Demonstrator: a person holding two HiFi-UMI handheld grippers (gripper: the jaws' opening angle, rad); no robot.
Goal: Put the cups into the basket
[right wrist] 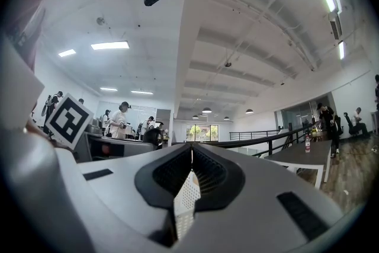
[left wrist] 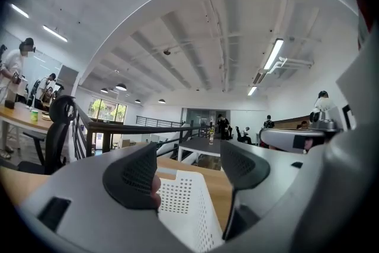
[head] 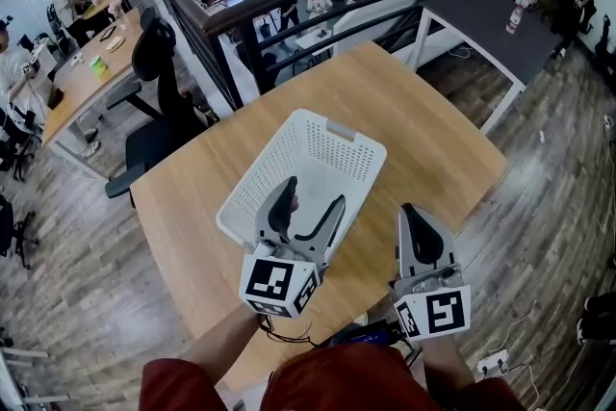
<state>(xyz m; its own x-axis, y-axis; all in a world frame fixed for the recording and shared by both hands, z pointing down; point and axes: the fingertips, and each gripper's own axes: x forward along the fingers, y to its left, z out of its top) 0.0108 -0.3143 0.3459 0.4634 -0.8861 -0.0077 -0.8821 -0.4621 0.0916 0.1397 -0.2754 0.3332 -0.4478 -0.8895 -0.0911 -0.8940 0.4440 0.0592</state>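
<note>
We make out no cups for sure, only a small pinkish shape (head: pixel 295 203) beside the left gripper's (head: pixel 310 199) spread fingers, over the white basket (head: pixel 262 165) on the worktop (head: pixel 385 101). The right gripper's (head: pixel 414 221) fingers are pressed together and empty, so the loading looks largely undone.

- The head view looks steeply down from above the person, close over the left gripper (head: pixel 313 195), the right gripper (head: pixel 411 212) and the white basket (head: pixel 289 154) on the wooden table (head: pixel 404 111)
- The left gripper view rides low behind its jaws, facing across the table toward the railing (left wrist: pixel 136 126) and tilted up at the ceiling (left wrist: pixel 195 38); the basket sits very near
- The right gripper view tilts up likewise, showing only a sliver of basket
- All three share the basket
</note>
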